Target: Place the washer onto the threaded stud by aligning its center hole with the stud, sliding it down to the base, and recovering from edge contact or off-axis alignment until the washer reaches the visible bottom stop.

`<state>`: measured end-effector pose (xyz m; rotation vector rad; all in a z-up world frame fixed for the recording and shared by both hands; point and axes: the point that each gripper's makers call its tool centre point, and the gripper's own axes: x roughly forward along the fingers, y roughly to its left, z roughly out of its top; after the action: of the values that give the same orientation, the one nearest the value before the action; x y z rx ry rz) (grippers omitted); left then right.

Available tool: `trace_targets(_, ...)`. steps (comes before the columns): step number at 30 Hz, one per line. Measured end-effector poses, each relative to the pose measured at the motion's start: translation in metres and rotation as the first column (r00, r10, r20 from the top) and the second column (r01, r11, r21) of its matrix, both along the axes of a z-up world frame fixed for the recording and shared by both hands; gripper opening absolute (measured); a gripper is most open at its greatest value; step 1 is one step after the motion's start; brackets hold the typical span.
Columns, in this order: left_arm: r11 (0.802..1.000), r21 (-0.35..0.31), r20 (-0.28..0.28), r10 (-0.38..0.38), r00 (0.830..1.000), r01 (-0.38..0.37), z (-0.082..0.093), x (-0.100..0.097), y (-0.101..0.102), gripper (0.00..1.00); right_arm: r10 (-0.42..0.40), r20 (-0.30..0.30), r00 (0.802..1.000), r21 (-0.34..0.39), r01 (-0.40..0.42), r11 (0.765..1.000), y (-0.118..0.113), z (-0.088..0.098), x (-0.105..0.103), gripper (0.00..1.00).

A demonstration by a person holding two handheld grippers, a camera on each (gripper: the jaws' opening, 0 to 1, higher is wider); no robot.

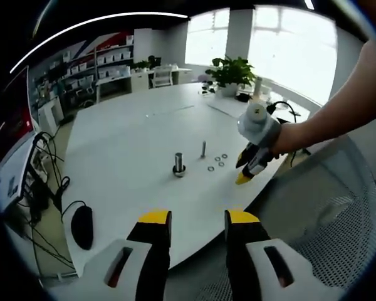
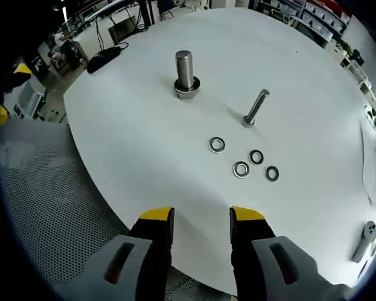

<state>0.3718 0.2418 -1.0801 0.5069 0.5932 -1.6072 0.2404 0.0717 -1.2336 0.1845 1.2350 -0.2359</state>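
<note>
Right gripper view first: the white round table (image 2: pixel 144 144) carries two upright fasteners and four loose washers. Counting them off: the thick steel threaded stud (image 2: pixel 185 70) stands on its wide base with what looks like a washer or collar already around its foot; I cannot tell which. To its right stands a slimmer steel bolt (image 2: pixel 257 106), leaning in this fisheye picture, head down on the table.

Now the washers, four flat silver rings, all lying flat on the tabletop: the nearest silver washer (image 2: pixel 217 145) lies alone, just below the slim bolt, and a cluster of three washers (image 2: pixel 255 164) lies a little further right, close together but not stacked.

The right gripper (image 2: pixel 200 216), grey body with yellow-tipped black jaws, hangs over the table's near edge with its jaws parted and nothing between them. It is well apart from every washer.

In the left gripper view, the left gripper (image 1: pixel 198 219) is likewise spread wide, empty, hovering beyond the table's rim over a grey mesh chair seat (image 1: pixel 319 219). Across the table the same stud (image 1: pixel 179 164), bolt (image 1: pixel 203 148) and washers (image 1: pixel 217 161) show small, with the other gripper (image 1: pixel 250 164) held by a person's hand (image 1: pixel 282 138) just beside the washers.

No containers on the table: one potted green plant (image 1: pixel 230 74) stands at the far edge, and a black mouse-like object (image 1: pixel 83 226) at the near left.
</note>
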Motion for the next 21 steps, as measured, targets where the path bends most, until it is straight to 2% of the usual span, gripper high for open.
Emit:
trace_targets(2,1.0,0.007,0.001,-0.005,1.0,0.005,-0.004,0.0,0.0,0.32,0.032,-0.013,0.999,-0.002,-0.032,0.999,0.0,-0.002,0.003,0.38)
trace_targets(3,1.0,0.011,0.005,-0.012,1.0,0.012,-0.006,-0.002,0.0,0.32,0.085,-0.033,0.996,-0.029,-0.086,0.996,-0.003,-0.004,0.0,0.38)
trace_targets(4,1.0,0.013,0.01,-0.014,1.0,0.014,-0.006,-0.002,0.0,0.32,0.091,-0.037,0.995,-0.031,-0.093,0.995,-0.003,-0.005,-0.002,0.38)
trace_targets(10,1.0,0.014,0.0,-0.001,1.0,0.001,-0.004,-0.001,-0.001,0.32,0.062,-0.026,0.998,-0.016,-0.062,0.998,-0.017,-0.017,0.002,0.38)
trace_targets(12,1.0,0.026,0.003,-0.017,1.0,0.017,-0.008,-0.005,0.0,0.32,0.068,-0.02,0.998,-0.024,-0.068,0.997,-0.014,-0.01,0.009,0.38)
trace_targets(15,0.999,0.032,0.025,-0.018,1.0,0.018,-0.01,-0.003,0.0,0.31,0.074,-0.012,0.997,-0.032,-0.075,0.997,-0.019,-0.013,0.011,0.37)
trace_targets(16,0.999,0.03,0.024,-0.015,1.0,0.014,-0.01,-0.002,-0.001,0.31,0.074,-0.006,0.997,-0.037,-0.075,0.997,-0.016,-0.008,0.012,0.37)
trace_targets(19,1.0,0.026,0.009,-0.002,1.0,0.002,-0.008,-0.001,-0.002,0.31,0.085,-0.008,0.996,-0.052,-0.085,0.995,-0.024,-0.013,0.016,0.37)
trace_targets(21,1.0,0.03,0.018,-0.006,1.0,0.006,-0.011,-0.001,-0.001,0.31,0.093,-0.009,0.996,-0.061,-0.094,0.994,-0.022,-0.007,0.014,0.36)
